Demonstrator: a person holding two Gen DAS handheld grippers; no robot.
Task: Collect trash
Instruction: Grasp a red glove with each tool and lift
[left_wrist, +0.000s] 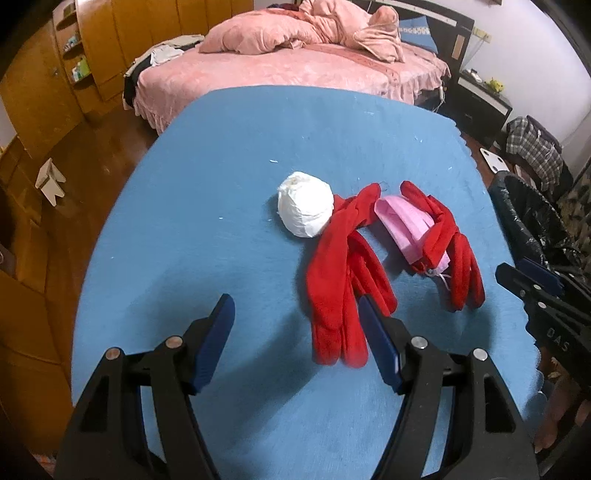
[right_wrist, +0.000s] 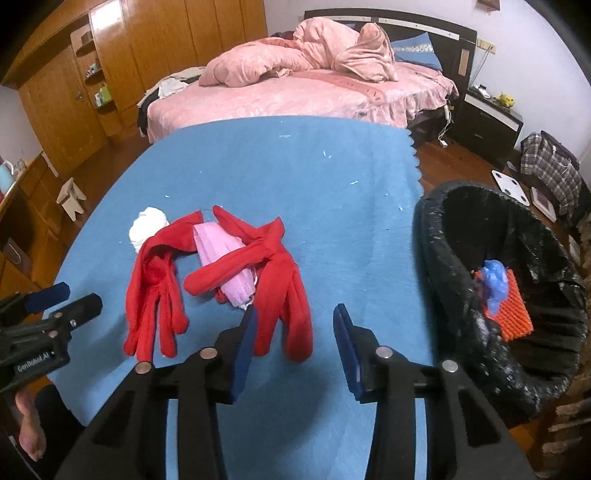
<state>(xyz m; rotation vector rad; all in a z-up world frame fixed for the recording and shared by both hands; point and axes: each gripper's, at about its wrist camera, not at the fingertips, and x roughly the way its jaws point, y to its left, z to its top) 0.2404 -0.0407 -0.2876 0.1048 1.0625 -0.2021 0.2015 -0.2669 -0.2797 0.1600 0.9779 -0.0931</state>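
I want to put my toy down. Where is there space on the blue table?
The far half of the blue table, toward the pink bed, is bare. So is the strip between the red gloves and the black bin. It is crowded around the white ball and pink mask.

Mask (left_wrist: 406, 225) between gloves (left_wrist: 340, 273) on table (left_wrist: 221, 155); bin (right_wrist: 498, 295) right.

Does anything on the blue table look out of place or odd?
Yes. A pink face mask lies tangled between two red gloves, one glove crossing over it. A white paper wad touches the other glove.
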